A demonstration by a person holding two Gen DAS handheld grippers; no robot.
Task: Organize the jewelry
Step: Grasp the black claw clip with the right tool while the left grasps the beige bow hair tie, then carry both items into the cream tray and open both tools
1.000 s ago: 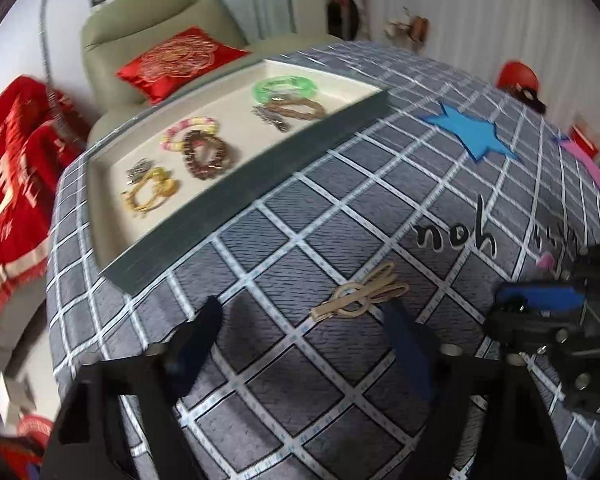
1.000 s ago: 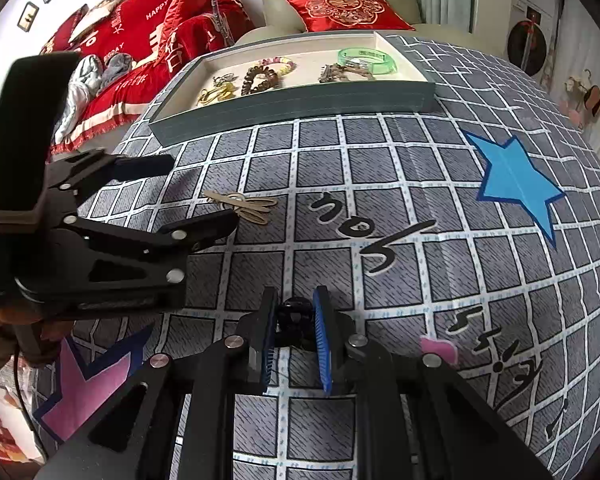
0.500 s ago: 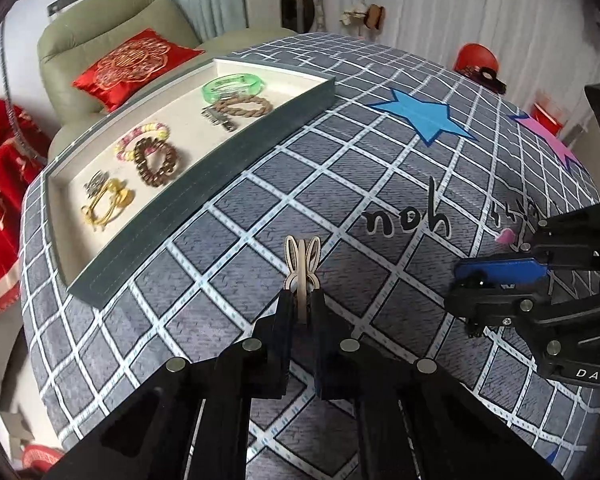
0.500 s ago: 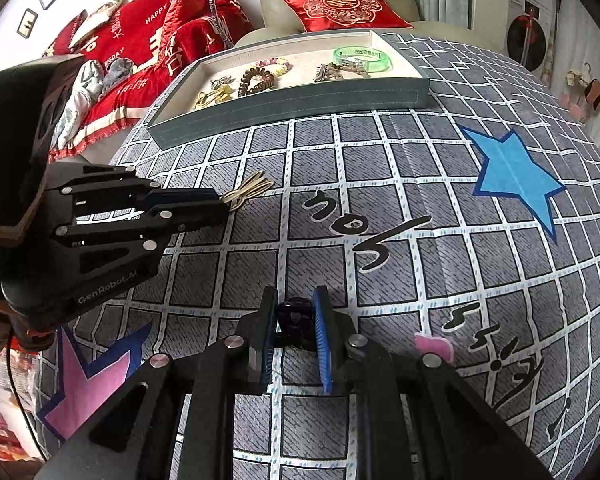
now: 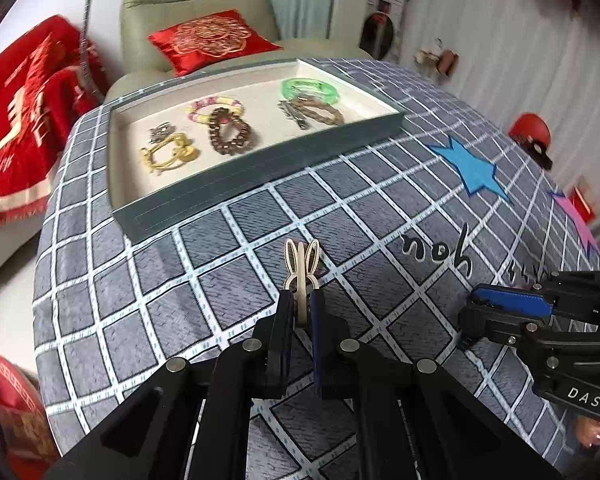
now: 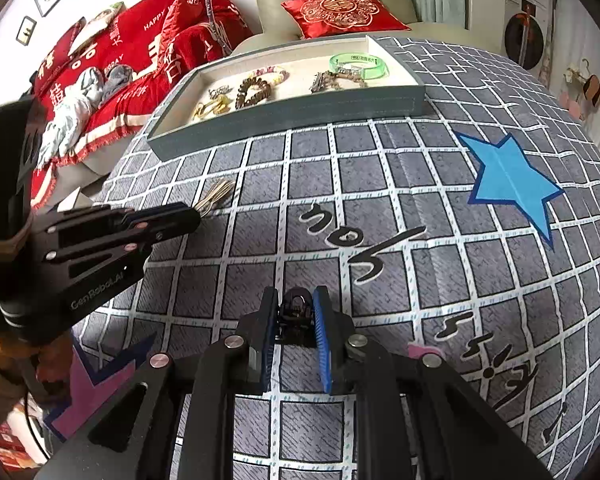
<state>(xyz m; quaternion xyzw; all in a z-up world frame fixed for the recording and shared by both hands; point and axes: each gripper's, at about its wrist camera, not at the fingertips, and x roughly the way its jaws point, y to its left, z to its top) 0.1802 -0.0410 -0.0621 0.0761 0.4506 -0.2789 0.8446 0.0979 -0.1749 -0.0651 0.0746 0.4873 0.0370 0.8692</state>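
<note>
Tray mostly filled; two pieces in hand.
Clamped in left gripper: beige rabbit-ear hair clip, lying on checked cloth straight ahead of tips. Clamped in right gripper: small black clip. Ahead, in jewelry tray: bracelets already placed.

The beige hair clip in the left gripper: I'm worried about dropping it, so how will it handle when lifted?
The beige hair clip looks thin and cut-out, so probably light and stiff. The left gripper pinches only one end, so it might pivot or slip.
</note>
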